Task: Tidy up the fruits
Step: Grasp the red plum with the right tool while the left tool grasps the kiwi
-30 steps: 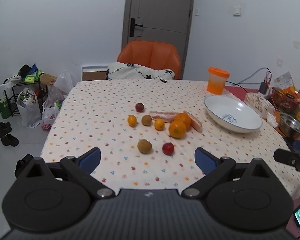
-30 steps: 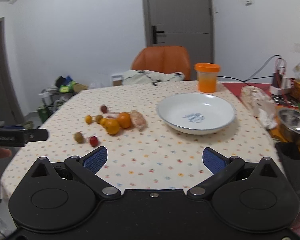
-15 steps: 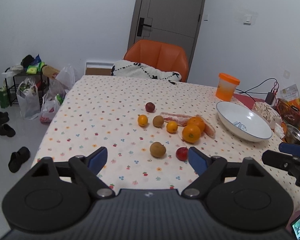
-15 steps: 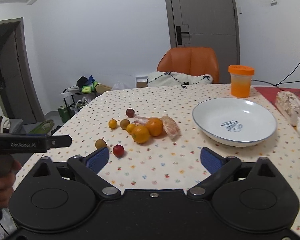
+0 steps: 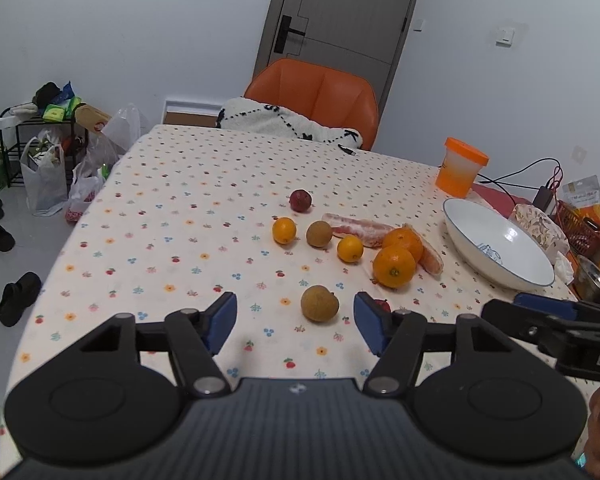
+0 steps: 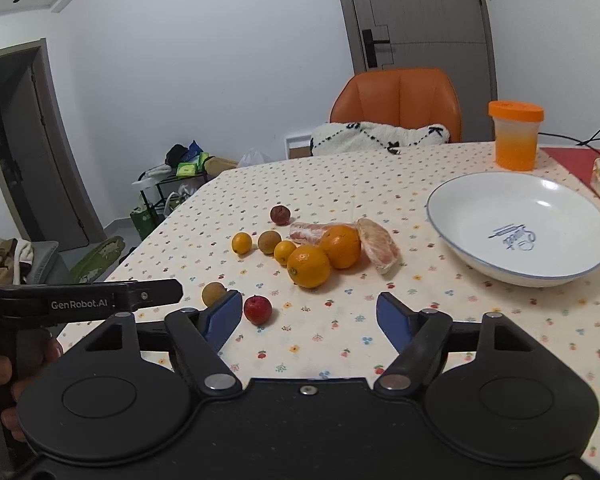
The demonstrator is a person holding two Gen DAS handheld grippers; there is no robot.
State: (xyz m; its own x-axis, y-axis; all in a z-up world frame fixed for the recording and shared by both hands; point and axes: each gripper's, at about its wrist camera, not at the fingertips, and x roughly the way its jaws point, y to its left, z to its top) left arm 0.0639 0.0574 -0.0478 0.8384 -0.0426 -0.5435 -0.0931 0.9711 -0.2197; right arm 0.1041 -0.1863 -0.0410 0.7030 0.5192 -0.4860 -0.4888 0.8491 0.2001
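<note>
Both grippers wide, empty; brown fruit ahead.

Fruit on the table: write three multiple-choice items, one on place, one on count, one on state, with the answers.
1. Where is the white bowl relative to the fruit?
A. On the right
B. On the left
C. Under it

2. How many large oranges lie on the tablecloth?
A. One
B. Two
C. Five

3. What state is the right gripper in?
A. Shut on an orange
B. Open, holding nothing
C. Shut on the bowl

Answers:
1 A, the bowl sits right of the cluster.
2 B, two large oranges touch, beside smaller ones.
3 B, the jaws stand apart above bare cloth.
</note>
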